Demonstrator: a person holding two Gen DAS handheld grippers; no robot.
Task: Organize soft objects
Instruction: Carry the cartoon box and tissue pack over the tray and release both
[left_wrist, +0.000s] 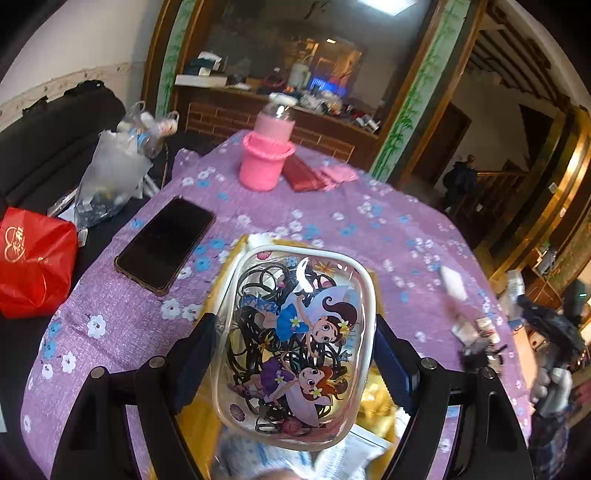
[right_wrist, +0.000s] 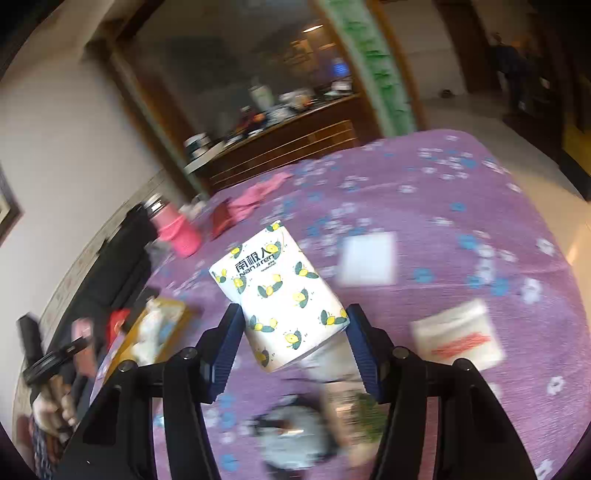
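While tilted down over the purple floral cloth (left_wrist: 369, 221):
Left claw (left_wrist: 295, 354): clamped on clear cartoon pouch (left_wrist: 295, 343) of black hair ties, pads pressing both sides, raised above yellow box (left_wrist: 373, 406).
Right claw (right_wrist: 291, 332): grasping lemon-print tissue pack (right_wrist: 280, 291) at near end, pack jutting ahead, lifted off cloth.
Ahead of left claw: phone (left_wrist: 166, 243), pink bottle (left_wrist: 267, 151).

The right gripper (right_wrist: 293, 332) clasps a white tissue pack printed with yellow lemons (right_wrist: 280, 291) between its 2 blue ribbed fingers (right_wrist: 225, 350), lifted above the purple floral tablecloth (right_wrist: 461, 206). A pink knitted bottle (right_wrist: 177, 229) stands far left, blurred.
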